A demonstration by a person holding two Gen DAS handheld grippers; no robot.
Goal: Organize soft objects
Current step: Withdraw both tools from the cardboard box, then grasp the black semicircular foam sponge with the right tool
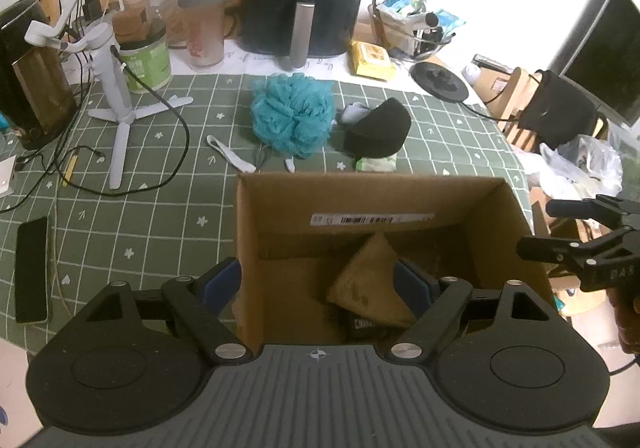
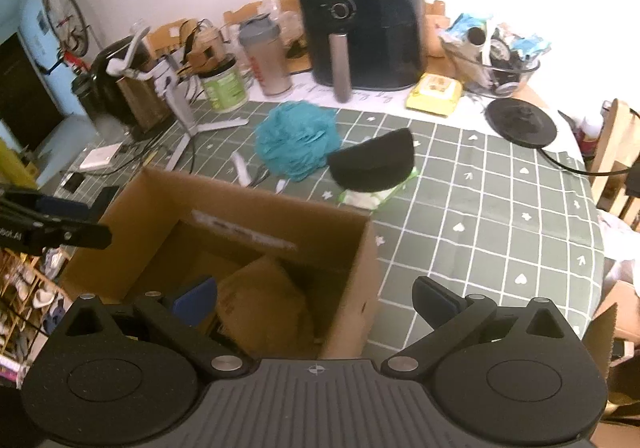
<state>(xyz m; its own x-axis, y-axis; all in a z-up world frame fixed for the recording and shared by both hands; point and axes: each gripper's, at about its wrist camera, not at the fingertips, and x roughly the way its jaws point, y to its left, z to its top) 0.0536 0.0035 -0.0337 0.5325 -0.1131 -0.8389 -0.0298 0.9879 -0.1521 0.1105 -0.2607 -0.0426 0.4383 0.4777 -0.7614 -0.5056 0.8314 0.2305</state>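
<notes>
A cluttered table (image 1: 120, 232) is covered by a green checked cloth. An open cardboard box (image 1: 496, 207) is seen near its front edge, a tan pouch (image 1: 372, 284) inside. At 12 o'clock beyond it lie a teal bath pouf (image 1: 294, 115) and a black cap (image 1: 380, 127), long axis left-right. A shoe rack (image 2: 28, 288) is shown only by the right view. Both the left gripper (image 1: 318, 284) and right gripper (image 2: 316, 298) are held wide open, empty, over the box.
</notes>
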